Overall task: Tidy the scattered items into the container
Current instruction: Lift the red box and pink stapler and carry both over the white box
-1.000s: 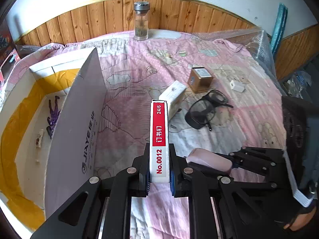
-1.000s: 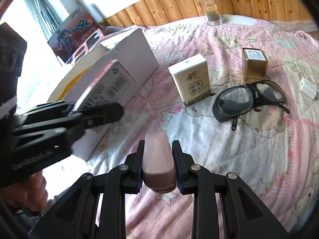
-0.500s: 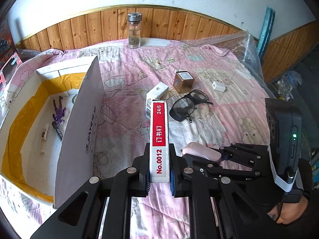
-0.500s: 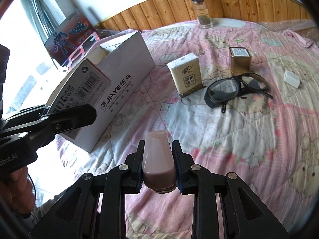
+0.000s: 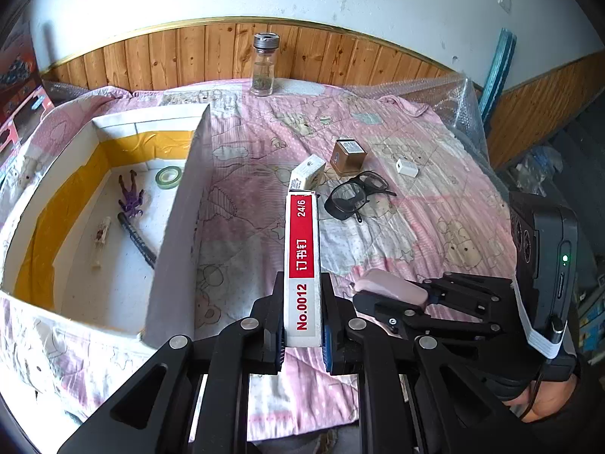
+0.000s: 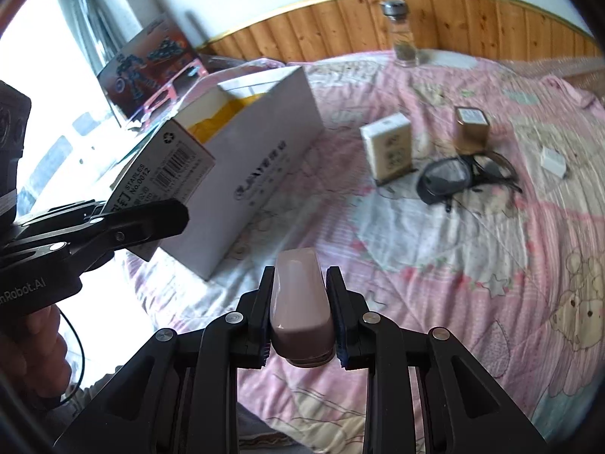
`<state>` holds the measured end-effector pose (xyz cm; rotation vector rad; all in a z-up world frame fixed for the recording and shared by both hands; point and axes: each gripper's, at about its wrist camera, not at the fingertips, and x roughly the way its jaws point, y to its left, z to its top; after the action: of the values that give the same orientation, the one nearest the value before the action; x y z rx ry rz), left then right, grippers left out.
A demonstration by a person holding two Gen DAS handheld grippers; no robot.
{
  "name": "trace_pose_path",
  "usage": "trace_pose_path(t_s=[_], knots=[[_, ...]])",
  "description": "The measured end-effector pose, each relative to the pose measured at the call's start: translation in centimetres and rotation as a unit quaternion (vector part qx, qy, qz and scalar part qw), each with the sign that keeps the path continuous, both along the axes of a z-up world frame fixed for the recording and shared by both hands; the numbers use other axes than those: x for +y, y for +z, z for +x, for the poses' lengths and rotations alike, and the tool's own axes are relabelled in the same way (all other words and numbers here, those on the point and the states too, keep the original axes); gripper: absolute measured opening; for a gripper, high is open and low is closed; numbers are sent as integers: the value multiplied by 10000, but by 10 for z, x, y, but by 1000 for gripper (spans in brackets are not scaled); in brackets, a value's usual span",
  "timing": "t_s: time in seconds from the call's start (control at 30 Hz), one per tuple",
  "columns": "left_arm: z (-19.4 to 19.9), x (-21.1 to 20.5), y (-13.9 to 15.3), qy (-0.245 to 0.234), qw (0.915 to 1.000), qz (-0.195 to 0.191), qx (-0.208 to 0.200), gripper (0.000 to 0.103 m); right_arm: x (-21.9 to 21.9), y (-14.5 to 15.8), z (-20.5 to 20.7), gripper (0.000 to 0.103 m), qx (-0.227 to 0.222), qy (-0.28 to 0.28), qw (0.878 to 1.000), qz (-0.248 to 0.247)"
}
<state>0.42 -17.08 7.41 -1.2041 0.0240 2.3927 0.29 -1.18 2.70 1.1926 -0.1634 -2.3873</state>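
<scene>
A: Left wrist view?
B: Left gripper point(image 5: 302, 321) is pinching the staples box point(image 5: 302, 265), hanging over the quilt point(image 5: 416, 227) just right of the cardboard box point(image 5: 177, 227). Tape roll point(image 5: 169, 177) and purple figure point(image 5: 130, 196) are lying inside.
A: Right wrist view?
B: Right gripper point(image 6: 302, 321) is clamping a pink case point(image 6: 300, 302) above the quilt's near edge; glasses point(image 6: 461, 178) are sitting mid-quilt.
</scene>
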Motion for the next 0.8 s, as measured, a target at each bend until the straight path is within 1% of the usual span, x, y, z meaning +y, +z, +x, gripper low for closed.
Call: trace_pose_path(t_s=[0.17,0.3,0.63,0.8], knots=[[6,-14,10,45,9999,106,54,15,-16,12,3,27,87,150,9998,46],[7,-27,16,163,9998,117,92,15,-24,24,5,27,144,201,9997,69],[6,-54,32,495,9984,-42,275,15,-47,56,7,27,251,361,9988,209],[5,-69,32,591,9979,-24,248,15,-59,71,3,27,280,477,9981,266]])
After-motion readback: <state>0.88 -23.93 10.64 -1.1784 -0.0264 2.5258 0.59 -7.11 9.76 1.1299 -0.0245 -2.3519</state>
